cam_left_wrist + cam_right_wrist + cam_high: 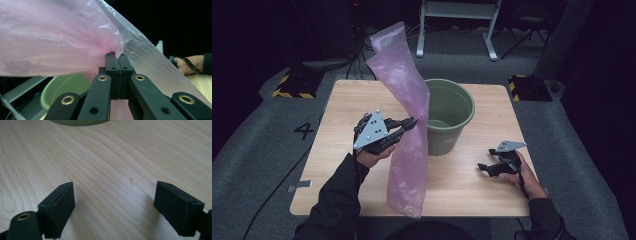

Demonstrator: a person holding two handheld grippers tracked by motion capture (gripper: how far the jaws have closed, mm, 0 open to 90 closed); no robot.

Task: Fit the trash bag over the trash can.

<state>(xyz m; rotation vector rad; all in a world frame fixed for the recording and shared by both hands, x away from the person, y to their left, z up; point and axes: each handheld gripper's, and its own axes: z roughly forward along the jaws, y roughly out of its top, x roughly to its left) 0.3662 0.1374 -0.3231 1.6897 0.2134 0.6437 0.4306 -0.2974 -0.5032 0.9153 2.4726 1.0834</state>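
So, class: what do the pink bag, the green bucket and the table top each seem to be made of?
Pink bag: thin plastic film, translucent and crinkled, bunching where the left gripper pinches it. Green bucket: probably moulded plastic, with a smooth, matt, even olive wall. Table top: pale wood or wood-look laminate; the right gripper view shows printed-looking grain.

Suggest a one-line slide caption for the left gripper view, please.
Left gripper shut on a pink plastic bag, with the green bucket below.

The bag hangs just left of the bucket, on the table.
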